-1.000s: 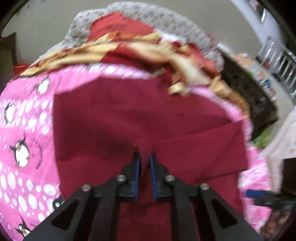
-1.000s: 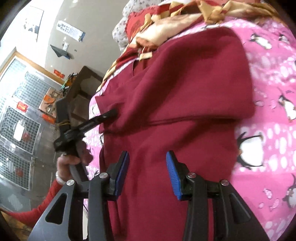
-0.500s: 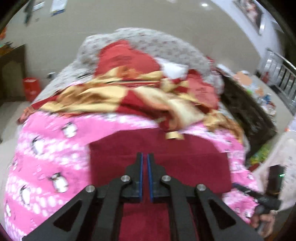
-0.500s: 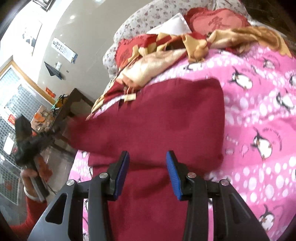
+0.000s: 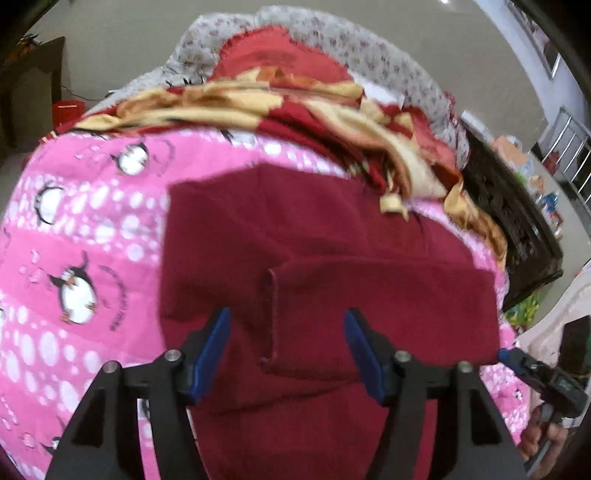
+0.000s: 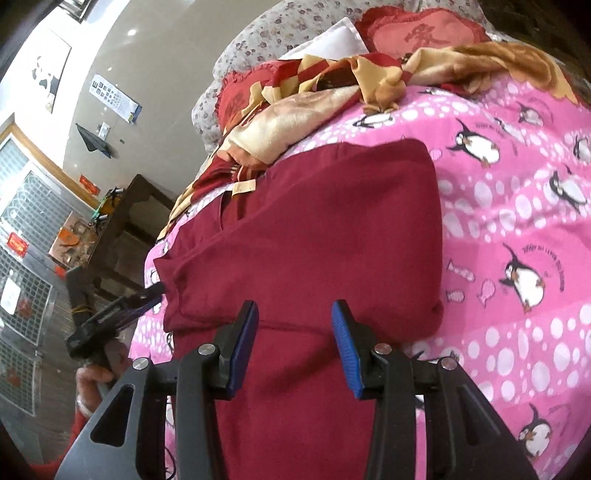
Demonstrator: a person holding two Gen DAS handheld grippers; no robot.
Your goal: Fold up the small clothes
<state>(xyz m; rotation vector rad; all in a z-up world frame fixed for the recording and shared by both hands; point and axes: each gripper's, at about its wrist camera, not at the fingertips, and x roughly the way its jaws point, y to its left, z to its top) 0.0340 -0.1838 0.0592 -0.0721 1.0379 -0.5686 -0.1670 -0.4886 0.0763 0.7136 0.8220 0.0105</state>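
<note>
A dark red garment (image 5: 332,236) lies on the pink penguin-print bedspread (image 5: 81,236), with a sleeve (image 5: 384,314) folded across its body. My left gripper (image 5: 286,350) is open, just above the garment, with the sleeve's cuff end between its jaws. It also shows at the left of the right wrist view (image 6: 122,314). My right gripper (image 6: 293,347) is open and empty, hovering over the garment (image 6: 314,240) near its lower part. It also shows at the right edge of the left wrist view (image 5: 532,373).
A crumpled red-and-gold blanket (image 5: 295,107) and red cushions (image 6: 424,33) lie at the head of the bed. A dark wooden cabinet (image 5: 517,229) stands beside the bed, also in the right wrist view (image 6: 125,229). Wire cages (image 6: 22,288) stand beyond.
My left gripper was shut on the sleeve, carried it across the garment, and has now opened and let it go. The right gripper stayed open and drew back slightly.
</note>
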